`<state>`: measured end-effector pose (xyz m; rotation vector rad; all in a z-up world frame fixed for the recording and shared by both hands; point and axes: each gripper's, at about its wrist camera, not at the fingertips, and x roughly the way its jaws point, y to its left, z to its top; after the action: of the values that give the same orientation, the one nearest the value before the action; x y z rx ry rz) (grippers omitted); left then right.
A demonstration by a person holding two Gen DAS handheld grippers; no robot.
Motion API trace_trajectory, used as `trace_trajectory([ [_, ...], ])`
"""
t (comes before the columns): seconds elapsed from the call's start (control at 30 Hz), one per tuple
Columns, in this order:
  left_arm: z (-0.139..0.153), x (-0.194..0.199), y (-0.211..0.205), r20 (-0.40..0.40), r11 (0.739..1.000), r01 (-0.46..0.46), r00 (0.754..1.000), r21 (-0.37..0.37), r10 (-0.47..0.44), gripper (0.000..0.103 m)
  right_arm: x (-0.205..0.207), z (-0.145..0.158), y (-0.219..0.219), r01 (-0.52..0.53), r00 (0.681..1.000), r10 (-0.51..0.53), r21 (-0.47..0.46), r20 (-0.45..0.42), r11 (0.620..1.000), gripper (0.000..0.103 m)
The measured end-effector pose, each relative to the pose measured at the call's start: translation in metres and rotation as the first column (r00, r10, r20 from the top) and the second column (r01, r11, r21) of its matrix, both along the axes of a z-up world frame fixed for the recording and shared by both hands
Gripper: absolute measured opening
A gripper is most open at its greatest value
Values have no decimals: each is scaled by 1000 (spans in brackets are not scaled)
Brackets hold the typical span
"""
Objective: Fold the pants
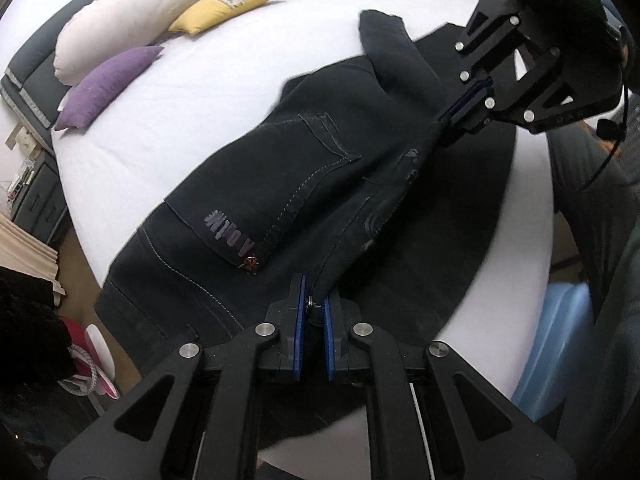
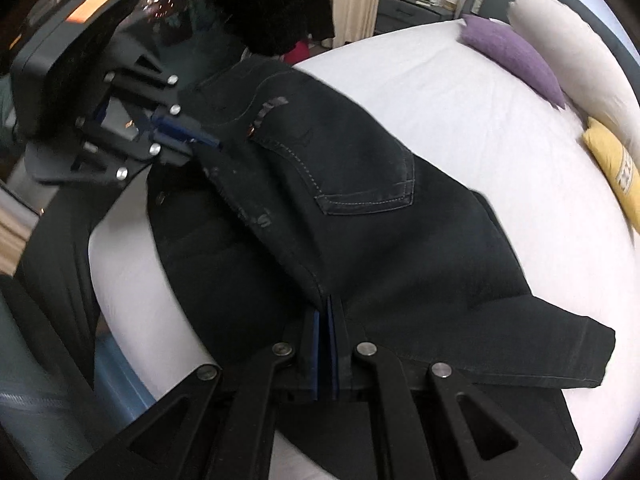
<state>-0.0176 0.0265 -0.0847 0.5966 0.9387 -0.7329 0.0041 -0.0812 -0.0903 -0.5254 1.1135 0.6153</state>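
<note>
Black jeans (image 1: 304, 184) lie on a white bed (image 1: 192, 92), back pocket up, one half lifted over the other. My left gripper (image 1: 315, 304) is shut on the jeans' edge near the zipper at the waist. My right gripper (image 2: 327, 312) is shut on the same fabric edge farther along, near the leg. In the left wrist view the right gripper (image 1: 444, 120) pinches the fabric at the upper right. In the right wrist view the left gripper (image 2: 212, 142) pinches the jeans (image 2: 360, 216) at the upper left. A leg end (image 2: 592, 356) lies loose on the right.
A purple pillow (image 1: 104, 84), a cream pillow (image 1: 136, 16) and a yellow pillow (image 1: 224, 6) sit at the head of the bed. A dark nightstand (image 1: 36, 196) stands beside the bed. A light blue bin (image 1: 560, 344) is by the bed's near edge.
</note>
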Motion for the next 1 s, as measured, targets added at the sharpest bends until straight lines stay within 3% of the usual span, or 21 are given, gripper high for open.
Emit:
trace_trajectory([
  [0.2, -12, -29, -3, 1, 999, 44, 999, 27, -44, 7, -27, -4, 8, 6, 1000, -6, -34, 2, 999, 5],
  [0.7, -12, -15, 1, -29, 997, 63, 998, 37, -62, 7, -55, -13, 26, -3, 1000, 6, -93, 28, 996, 5],
  [1.0, -26, -6, 8, -36, 999, 41, 999, 32, -40, 9, -61, -36, 27, 6, 1000, -6, -102, -5, 995, 6],
])
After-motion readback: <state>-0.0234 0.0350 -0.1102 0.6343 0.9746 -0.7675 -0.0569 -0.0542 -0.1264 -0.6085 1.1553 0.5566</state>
